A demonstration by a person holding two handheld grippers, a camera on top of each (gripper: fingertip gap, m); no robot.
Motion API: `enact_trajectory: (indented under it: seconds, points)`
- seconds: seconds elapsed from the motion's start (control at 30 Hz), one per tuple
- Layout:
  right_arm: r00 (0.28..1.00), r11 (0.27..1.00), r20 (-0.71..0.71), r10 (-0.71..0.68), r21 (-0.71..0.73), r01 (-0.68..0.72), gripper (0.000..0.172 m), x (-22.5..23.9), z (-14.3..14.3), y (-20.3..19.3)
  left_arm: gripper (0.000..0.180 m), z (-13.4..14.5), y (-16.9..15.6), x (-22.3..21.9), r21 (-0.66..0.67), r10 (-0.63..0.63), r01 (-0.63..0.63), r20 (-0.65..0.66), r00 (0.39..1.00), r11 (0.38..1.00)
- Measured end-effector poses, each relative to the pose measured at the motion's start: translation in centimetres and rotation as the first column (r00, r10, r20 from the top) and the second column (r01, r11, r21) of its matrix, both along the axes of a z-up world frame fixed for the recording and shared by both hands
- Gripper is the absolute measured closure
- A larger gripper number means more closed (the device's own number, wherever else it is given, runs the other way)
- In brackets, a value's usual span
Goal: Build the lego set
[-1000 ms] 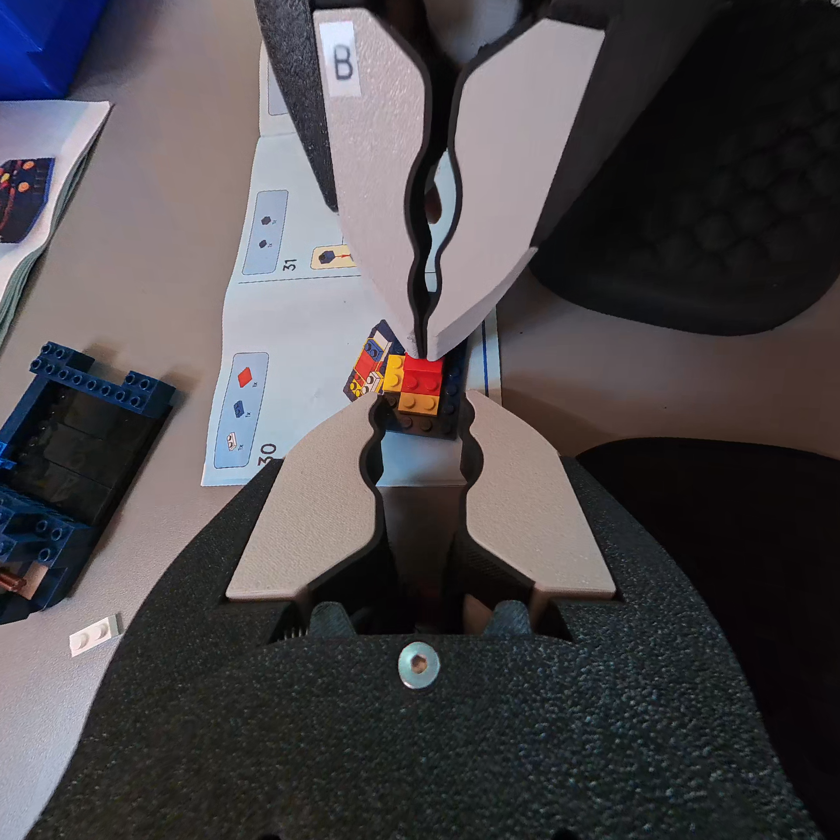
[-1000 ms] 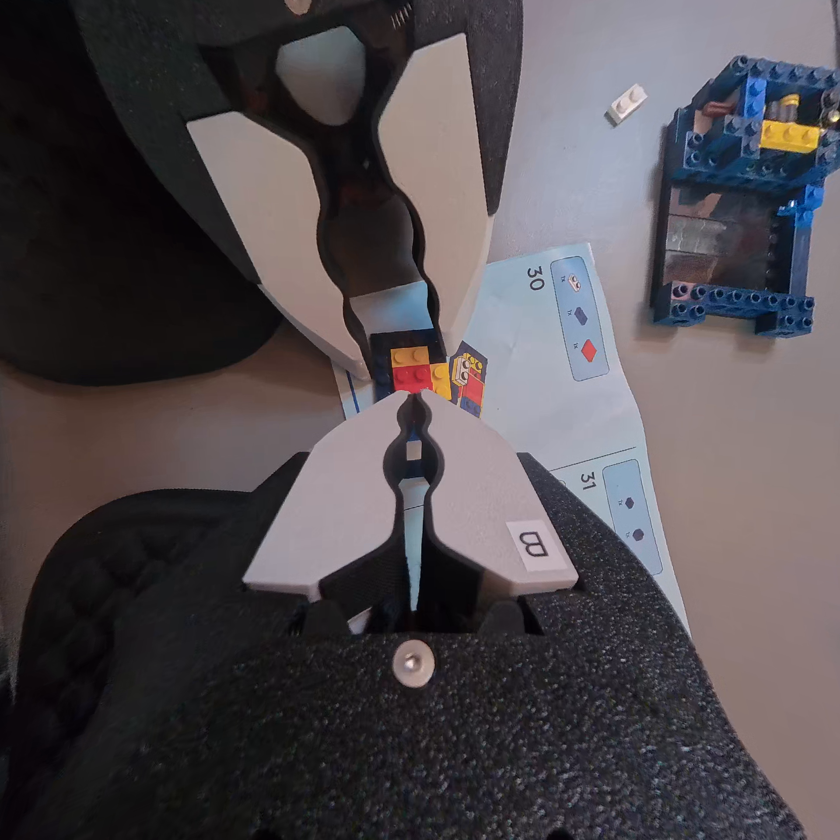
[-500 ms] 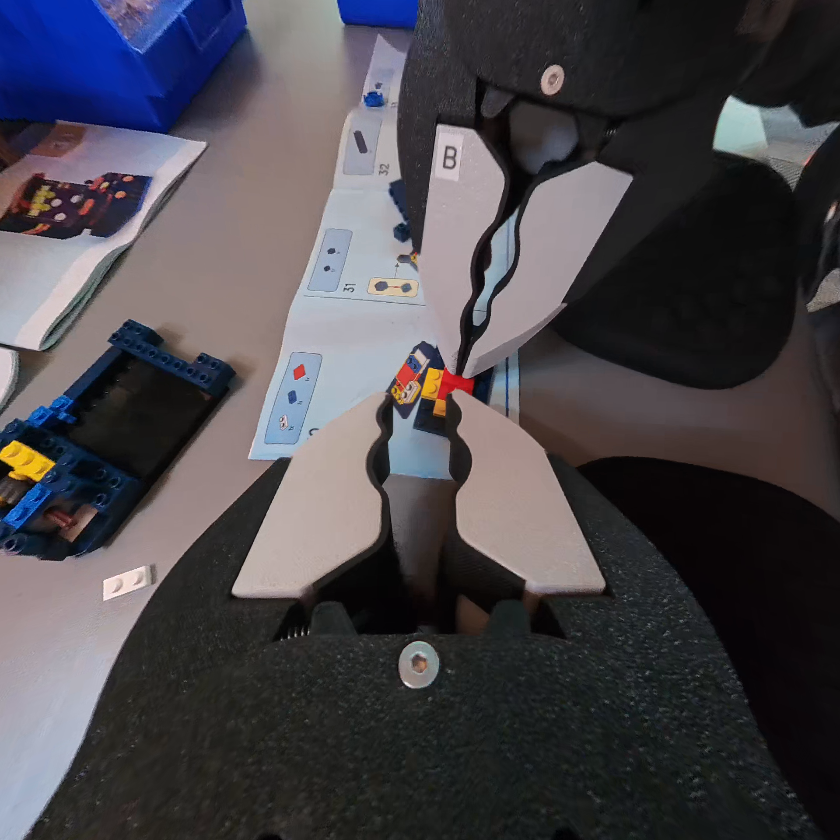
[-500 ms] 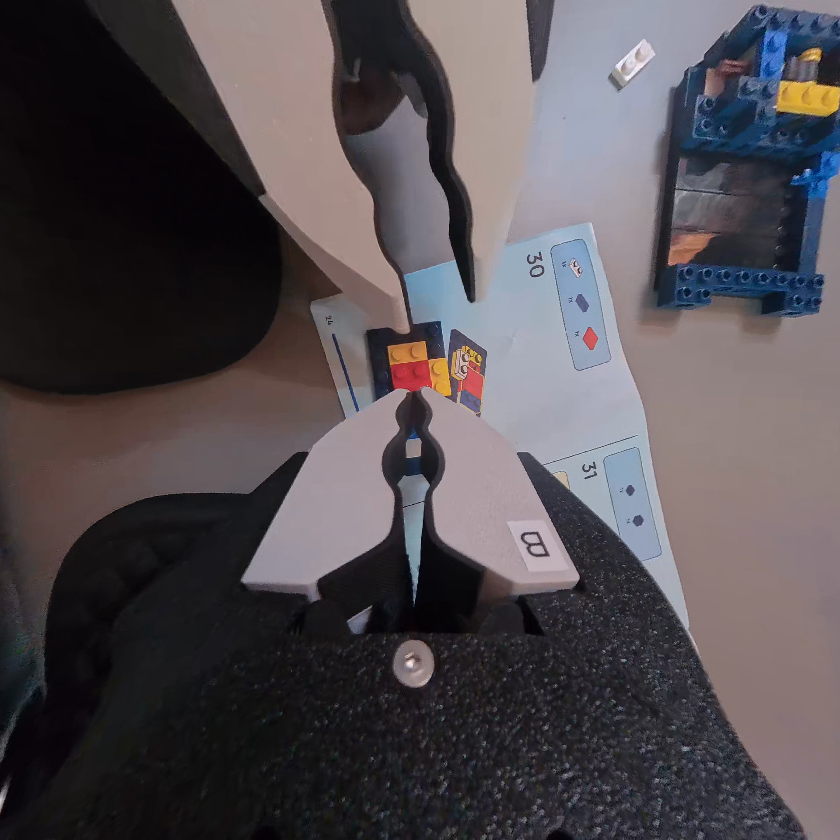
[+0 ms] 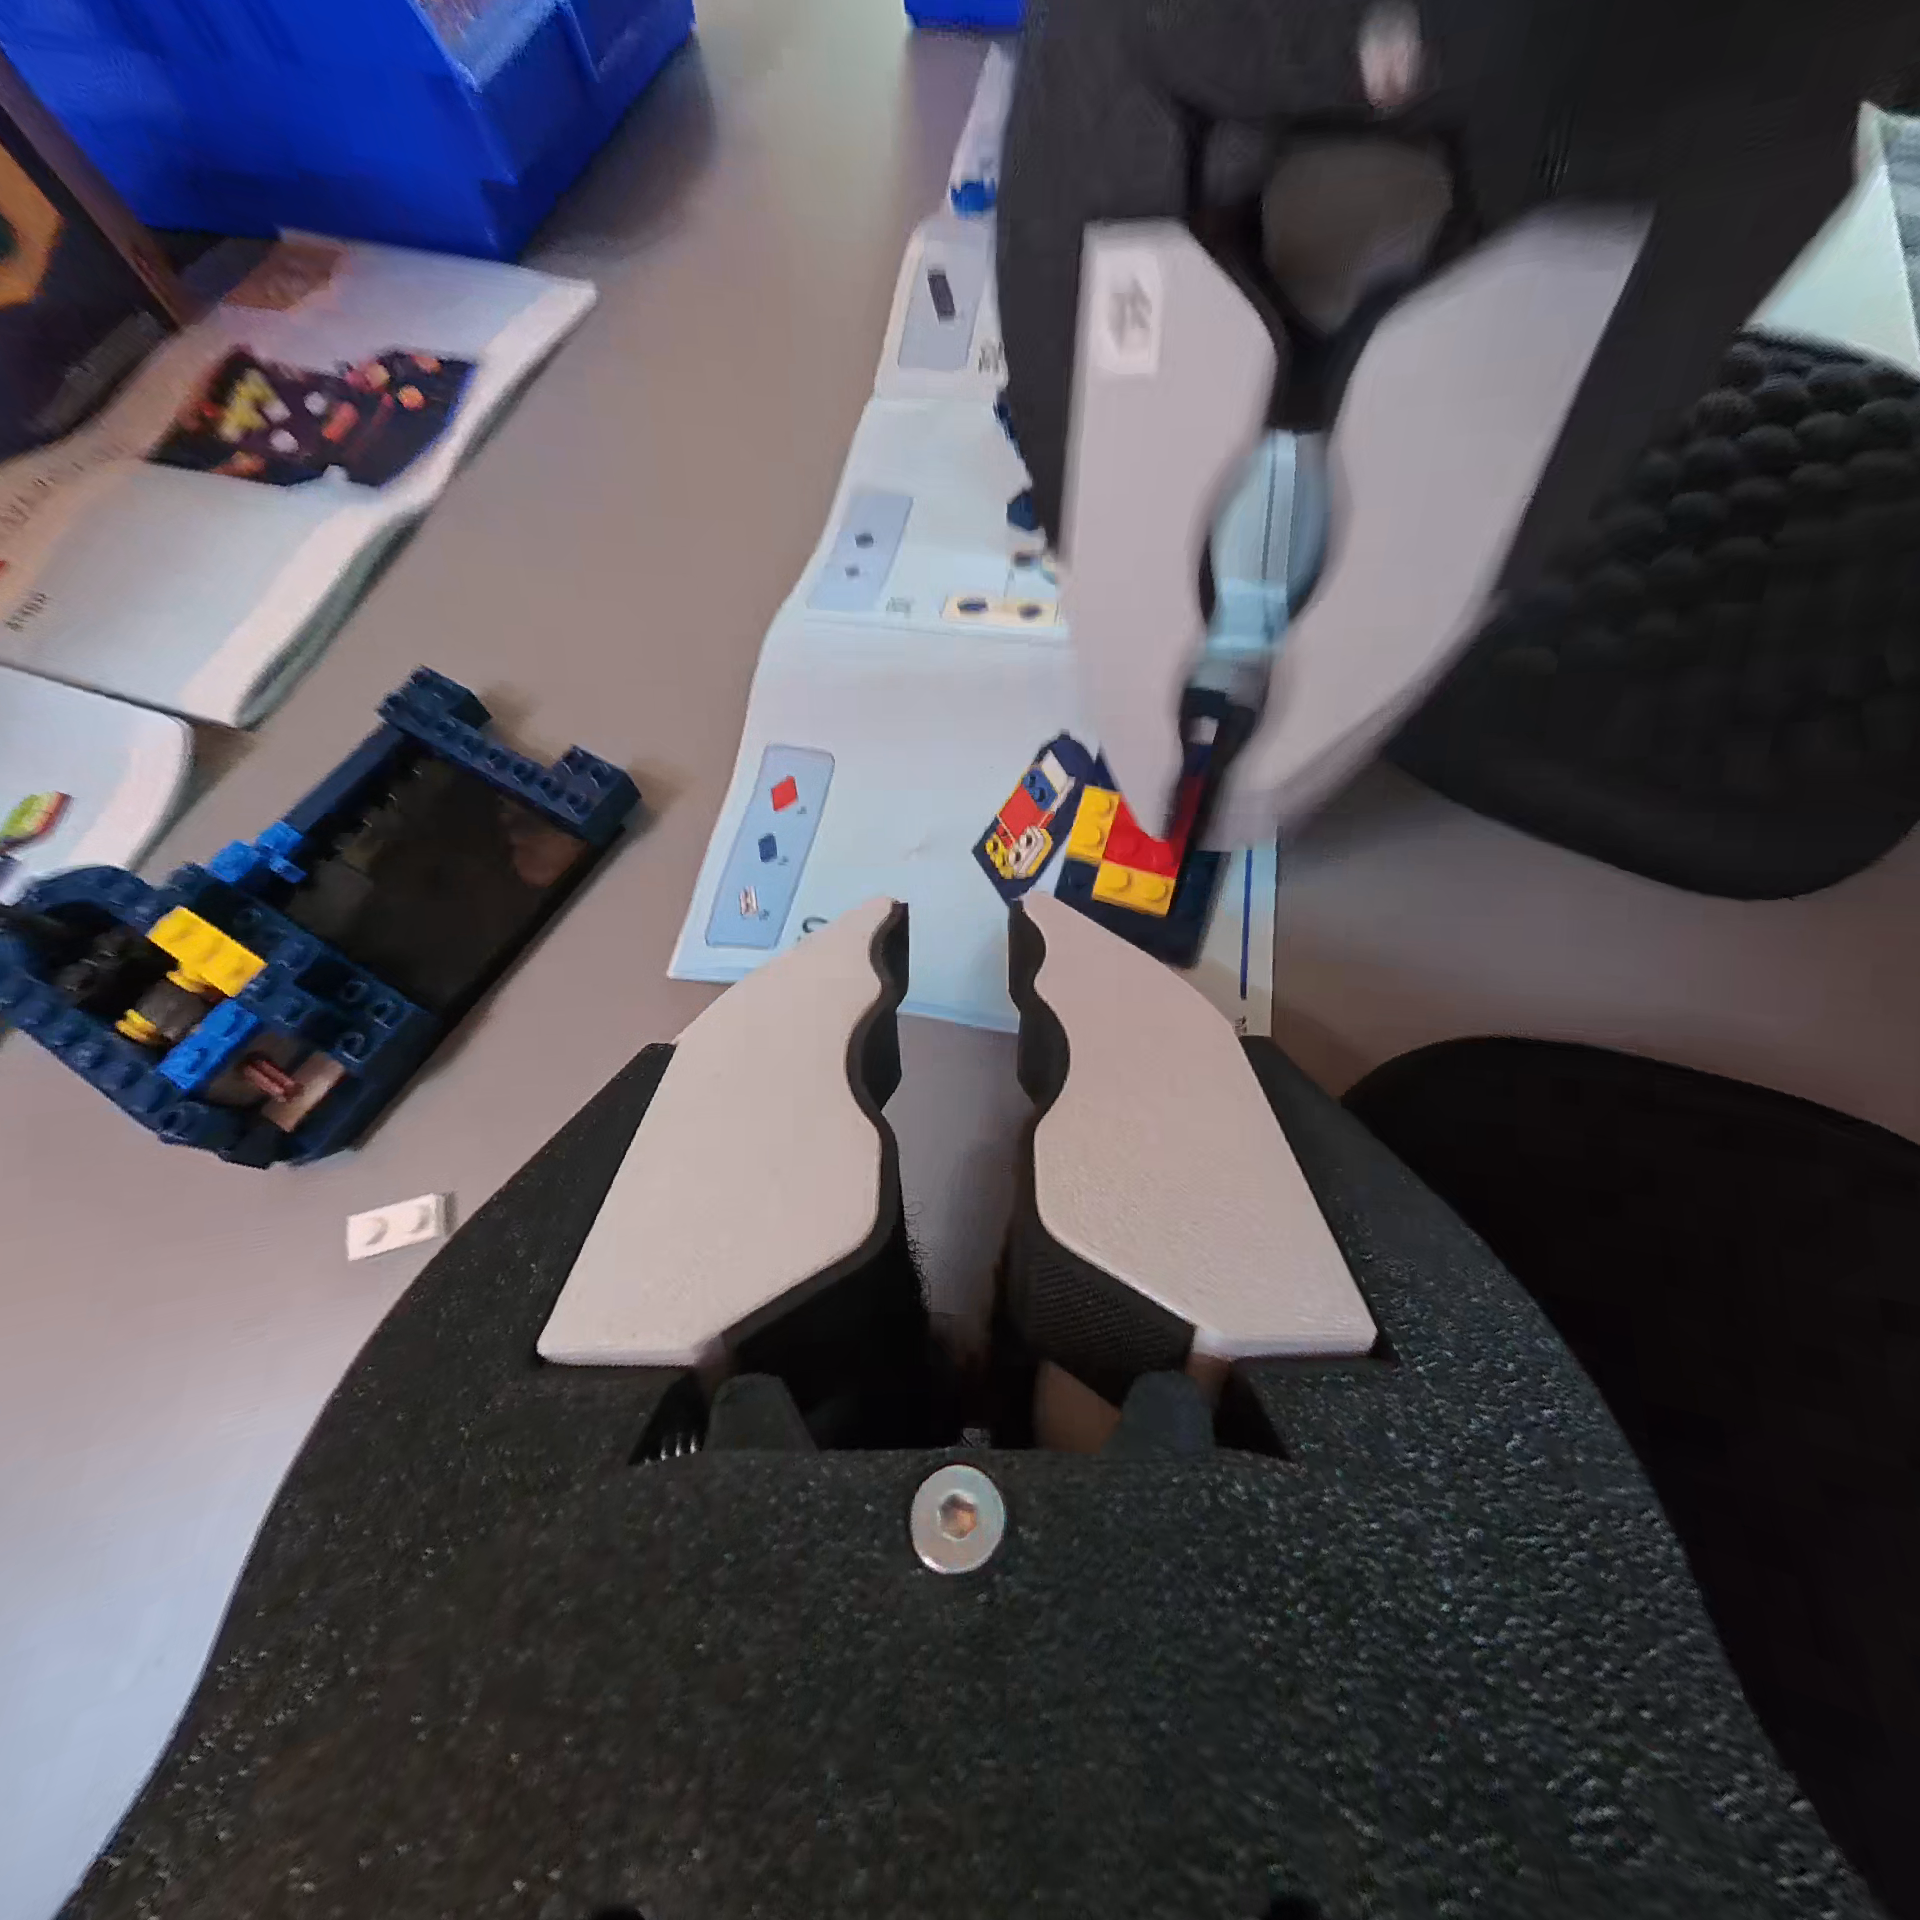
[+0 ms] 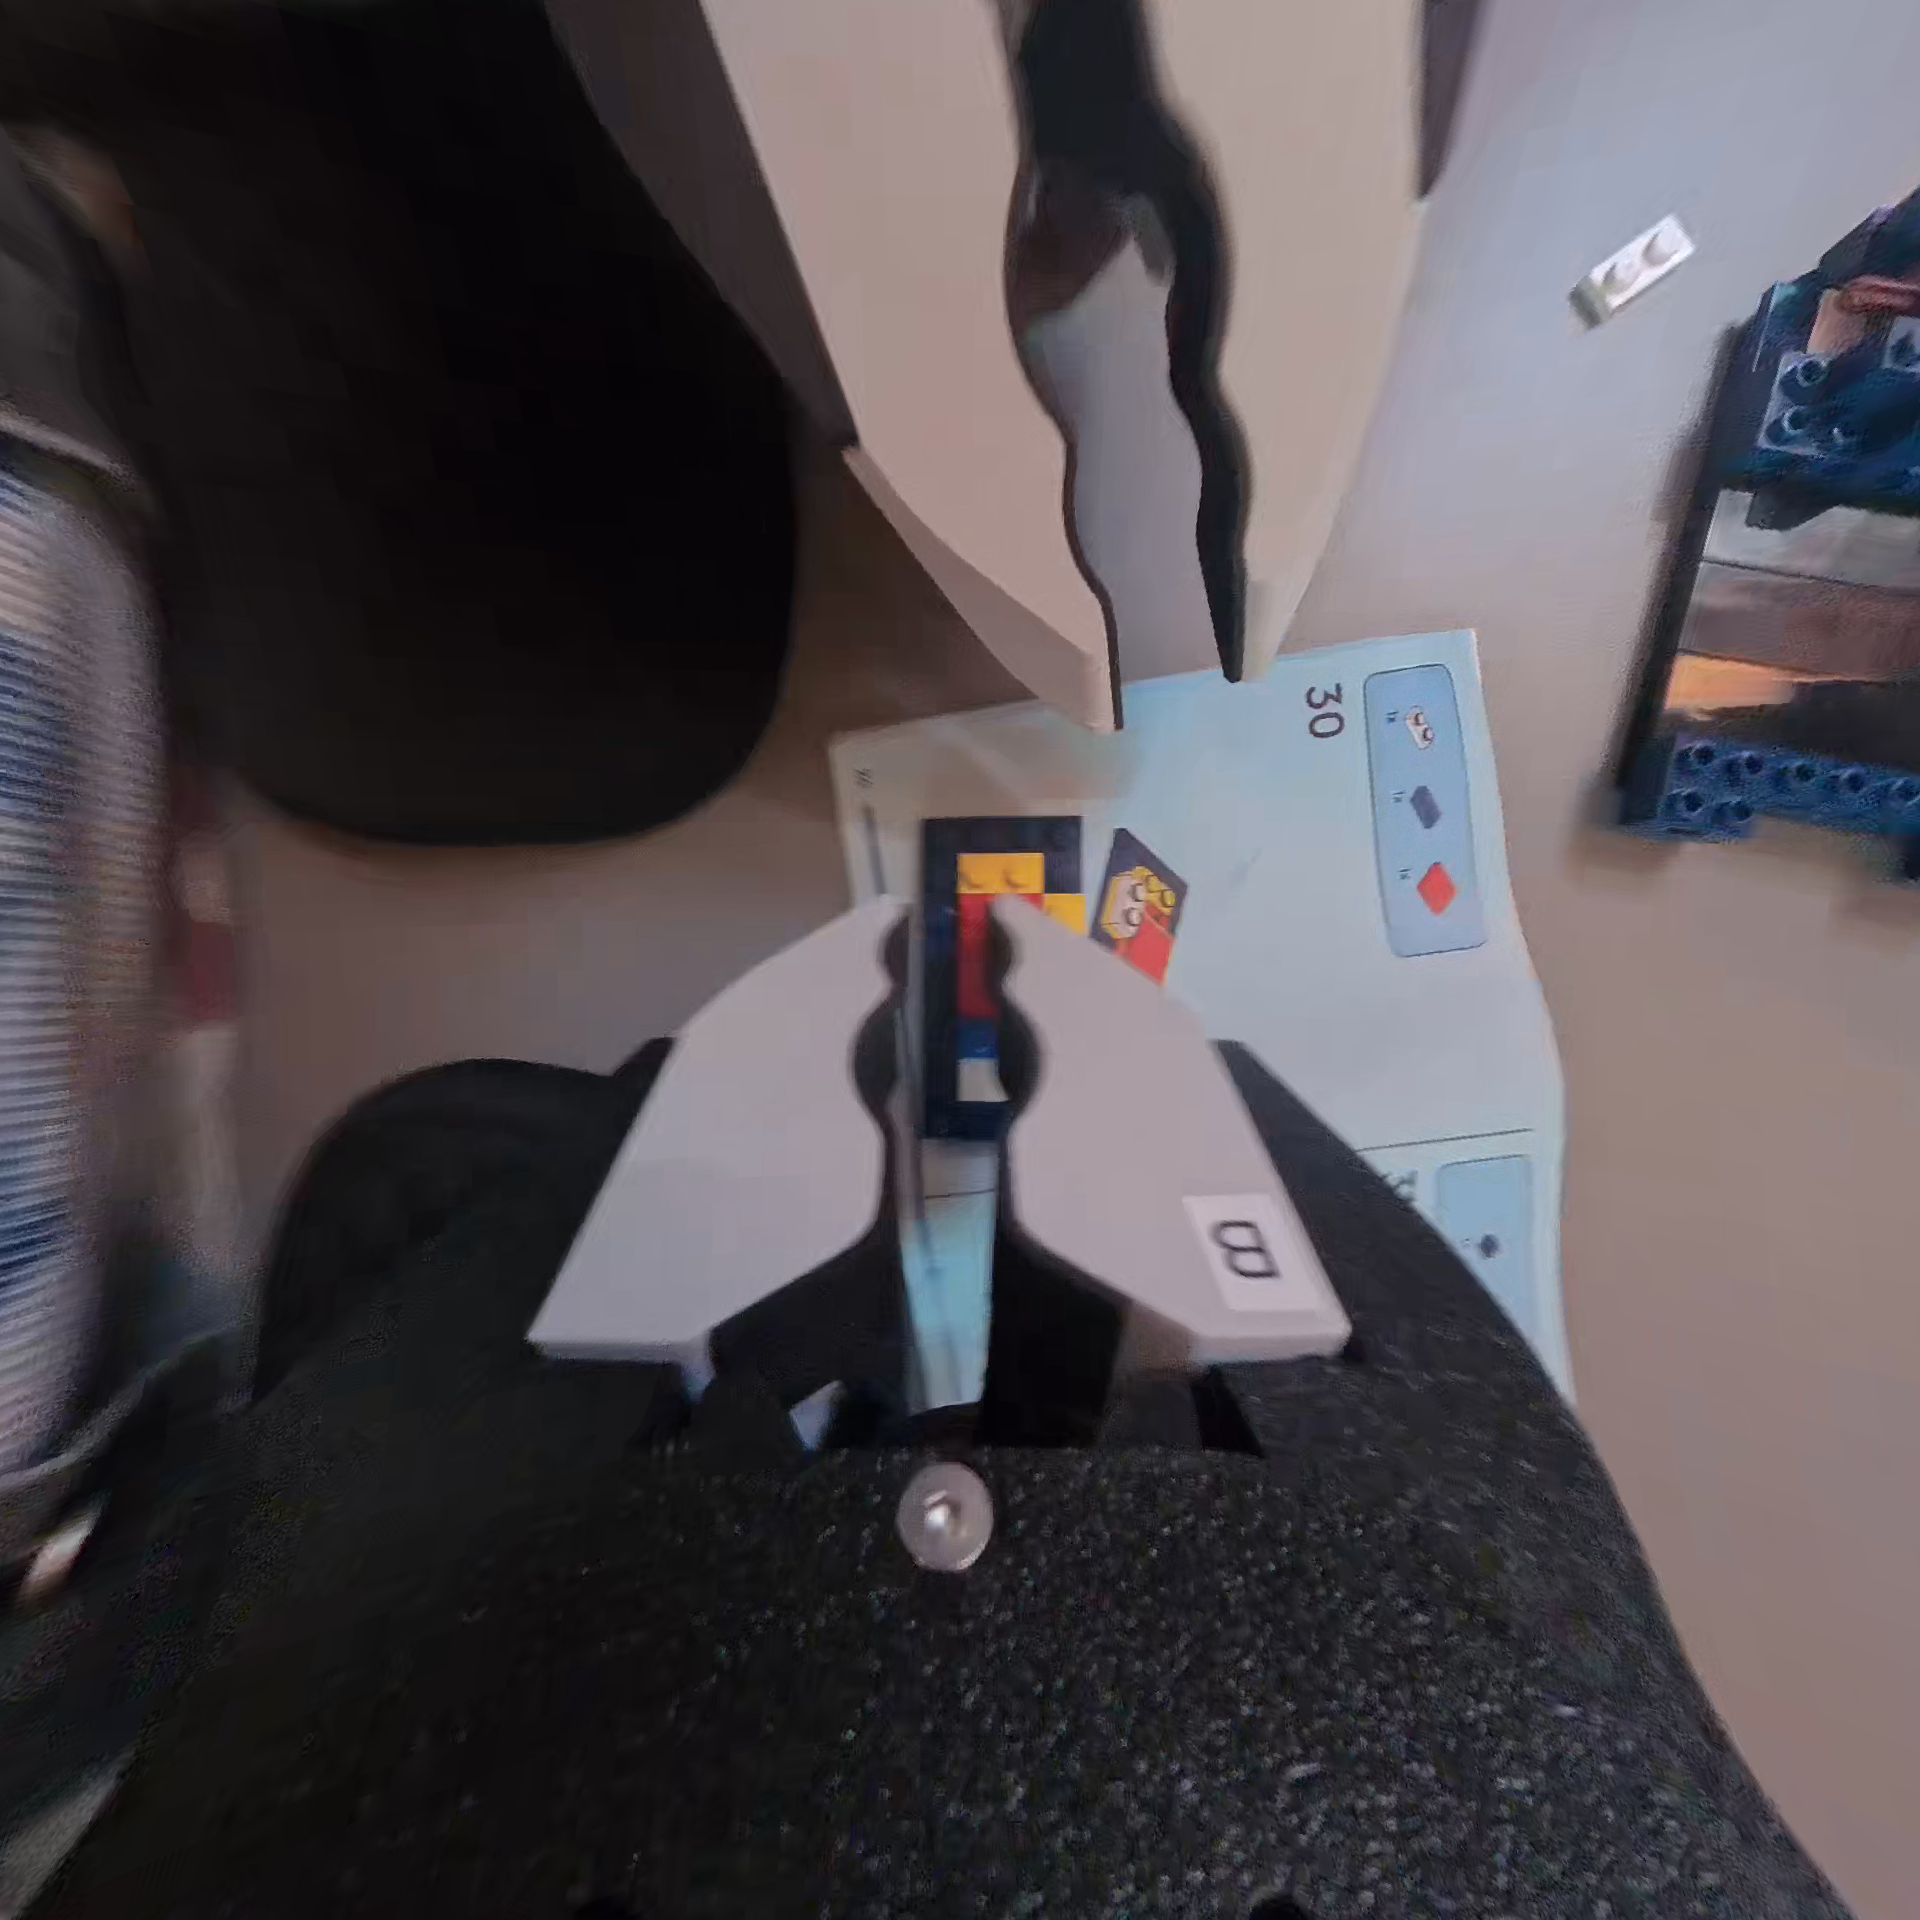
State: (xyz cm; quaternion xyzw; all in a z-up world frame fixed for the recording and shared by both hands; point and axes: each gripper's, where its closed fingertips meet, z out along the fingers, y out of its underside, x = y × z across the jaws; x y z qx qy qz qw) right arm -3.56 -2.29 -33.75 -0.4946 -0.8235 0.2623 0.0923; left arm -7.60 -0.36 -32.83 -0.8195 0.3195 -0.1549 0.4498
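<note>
A: In the left wrist view, how do the left gripper [image 5: 956, 920] fingers stand?

B: Parted by a narrow gap, with nothing between them. They hover above the near edge of the pale blue instruction sheet [image 5: 894, 727] on the bench [image 5: 644, 520], just beside the small brick plate [image 5: 1138, 862], a dark blue base with red and yellow bricks lying on that sheet.

A: And the other gripper there?

B: The right gripper [image 5: 1210, 790] comes down steeply from above, blurred, its fingertips astride the far end of the brick plate. Well left of the sheet sits a dark blue brick hull [image 5: 312, 914]; a small white plate [image 5: 398, 1226] lies nearer the camera, an open booklet [image 5: 260, 499] and a blue bin [image 5: 395, 114] farther off.

A: The right wrist view?

B: The right gripper [image 6: 951, 914] fingers are slightly open and straddle the brick plate [image 6: 997, 873]; the red brick shows in the gap. Whether the pads press on it I cannot tell, for the picture is smeared. The left gripper [image 6: 1174, 686] points down from the top, its tips narrowly apart over the sheet's [image 6: 1299, 935] far edge. The hull [image 6: 1787, 623] lies right of the sheet.
</note>
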Motion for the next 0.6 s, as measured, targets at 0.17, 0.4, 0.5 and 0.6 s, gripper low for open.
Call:
enact_trajectory:
  seconds: [0.17,0.4,0.5,0.6]
  points:
    - [0.985,0.996,-0.150,-0.080,-0.049,0.074,0.163,1.4,3.4,2.7,0.162,0.6,-0.4,1.3,0.053,-0.073,0.074,-0.005,0.997,0.996]
    - [0.987,0.997,-0.153,-0.041,0.061,0.051,0.172,0.8,0.5,1.8,0.163,-0.1,-0.4,4.0,0.112,-0.162,0.169,-0.076,0.984,0.979]
    - [0.991,0.998,-0.132,-0.027,0.055,0.035,0.172,0.6,0.0,1.4,0.170,-0.1,-0.3,4.4,0.132,-0.171,0.183,-0.095,0.981,0.974]
    - [0.997,0.995,-0.072,-0.035,0.086,0.041,0.172,0.8,-1.0,1.5,0.176,-1.4,-0.5,4.4,0.047,-0.186,0.193,-0.127,0.974,0.980]
